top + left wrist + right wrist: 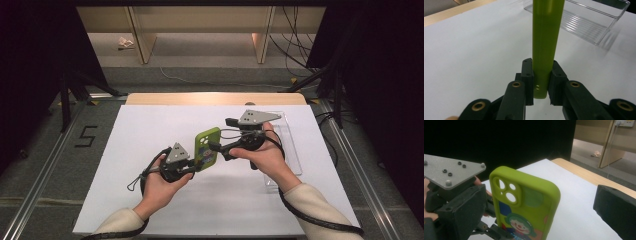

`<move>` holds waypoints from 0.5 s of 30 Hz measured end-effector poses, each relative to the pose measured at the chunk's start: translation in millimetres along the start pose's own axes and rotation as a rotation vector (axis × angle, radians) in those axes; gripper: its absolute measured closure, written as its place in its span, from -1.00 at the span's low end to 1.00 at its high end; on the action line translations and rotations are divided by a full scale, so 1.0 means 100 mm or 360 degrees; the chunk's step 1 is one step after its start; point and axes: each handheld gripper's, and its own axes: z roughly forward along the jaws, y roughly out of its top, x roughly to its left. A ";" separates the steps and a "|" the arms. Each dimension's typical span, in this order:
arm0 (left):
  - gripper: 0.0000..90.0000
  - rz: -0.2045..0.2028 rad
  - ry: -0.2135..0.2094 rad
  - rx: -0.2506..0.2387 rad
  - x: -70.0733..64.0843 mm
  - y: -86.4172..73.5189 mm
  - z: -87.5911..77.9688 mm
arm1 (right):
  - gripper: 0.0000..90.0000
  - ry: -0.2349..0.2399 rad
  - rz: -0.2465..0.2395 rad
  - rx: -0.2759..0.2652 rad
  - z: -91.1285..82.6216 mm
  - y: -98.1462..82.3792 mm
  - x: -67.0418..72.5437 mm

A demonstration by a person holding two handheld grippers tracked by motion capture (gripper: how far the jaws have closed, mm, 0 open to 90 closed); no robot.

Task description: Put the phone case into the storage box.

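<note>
A: While the left hand-held gripper [194, 166] sits above the white surface [125, 165], its jaws are clamped on the green phone case [207, 148] at one short end. Left gripper view shows it edge-on, pads pressed on both faces.

B: Case orientation?

A: Standing up off the surface, held in the air between the two hands, roughly mid-surface in the high view. Camera cutouts at the top end, cartoon clown print on the back, seen in the right gripper view.

B: Right hand-held gripper [216, 146]?

A: It comes in from the right and its jaw tips meet the case's right edge in the high view. Its own view shows one black jaw at the right, clear of the case, with open space between them. The second jaw I can't make out there, so I can't tell whether it grips or just sits at the edge.

B: Anything else nearby?

A: Clear plastic tray [290, 150] lies on the surface to the right, under the right hand [262, 152]. Left hand [160, 187] is lower left, with its cable looping beside the wrist.
</note>
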 end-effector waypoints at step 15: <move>0.72 -0.0036 0.0053 -0.0040 -0.02 0.13 0.06 | -0.99 -0.0080 0.0033 -0.0034 -0.01 -0.01 -0.02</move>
